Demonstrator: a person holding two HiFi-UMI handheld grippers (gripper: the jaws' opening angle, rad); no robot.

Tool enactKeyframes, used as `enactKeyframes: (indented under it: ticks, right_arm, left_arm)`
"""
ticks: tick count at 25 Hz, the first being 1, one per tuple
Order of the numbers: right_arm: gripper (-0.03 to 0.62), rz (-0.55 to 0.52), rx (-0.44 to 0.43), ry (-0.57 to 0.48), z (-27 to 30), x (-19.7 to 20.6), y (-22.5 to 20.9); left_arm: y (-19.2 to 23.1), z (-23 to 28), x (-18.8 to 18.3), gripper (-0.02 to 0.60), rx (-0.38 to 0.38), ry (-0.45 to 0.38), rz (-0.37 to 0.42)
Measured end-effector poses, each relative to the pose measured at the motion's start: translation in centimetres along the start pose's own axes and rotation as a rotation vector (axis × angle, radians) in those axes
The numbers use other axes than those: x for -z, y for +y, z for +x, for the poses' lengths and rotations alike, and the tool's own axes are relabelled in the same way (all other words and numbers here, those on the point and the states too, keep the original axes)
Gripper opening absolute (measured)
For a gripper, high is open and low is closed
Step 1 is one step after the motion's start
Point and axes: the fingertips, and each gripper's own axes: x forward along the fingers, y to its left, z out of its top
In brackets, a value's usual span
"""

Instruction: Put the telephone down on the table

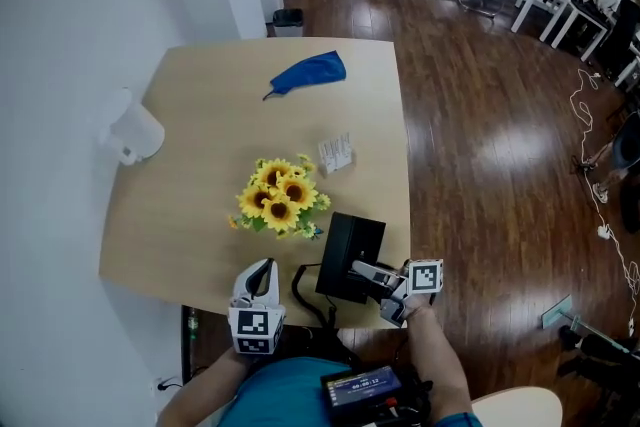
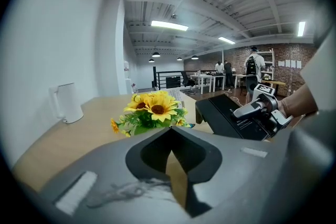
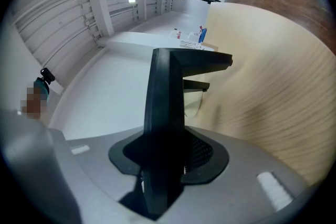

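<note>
Dark wooden flooring is seen around a pale table, on which a sunflower bouquet stands. At its near edge the black telephone is clamped, tilted, in the right gripper. The left gripper is clenched on nothing nearby.

The left gripper sits low and centre in the head view, pointing up-frame, its jaws pressed together on nothing. Just right of it, the right gripper points left, clamped on the telephone. Both forearms enter from the bottom edge.
</note>
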Motion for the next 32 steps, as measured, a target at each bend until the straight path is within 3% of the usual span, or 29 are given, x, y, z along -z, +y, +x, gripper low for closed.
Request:
enactKeyframes:
  ticks: [11,14,18,20,22,32]
  right_arm:
    - [0.150,0.040,0.023,0.037,0.5,-0.1,-3.6]
    - [0.152,-0.004,0.009,0.045,1.0,-0.3,-3.4]
    - [0.155,0.101,0.105,0.068,0.5,0.9,-4.6]
    - [0.155,0.025,0.078,0.078,1.0,0.4,-4.1]
    - [0.158,-0.009,0.114,0.076,0.9,0.1,-4.6]
    - [0.221,0.048,0.343,0.013,-0.4,0.2,-6.5]
  left_arm:
    - [-0.6,0.5,1.2,0.011,0.007,0.056,0.044]
    - [-1.2,0.5,1.2,0.011,0.016,0.062,0.048]
    - [-1.7,0.6,0.9,0.011,0.017,0.064,0.059]
    - [-1.9,0.7,0.8,0.011,0.017,0.062,0.058]
    - [-2.3,1.0,0.6,0.011,0.019,0.061,0.058]
    - [-3.6,1.3,0.2,0.011,0.068,0.052,0.081]
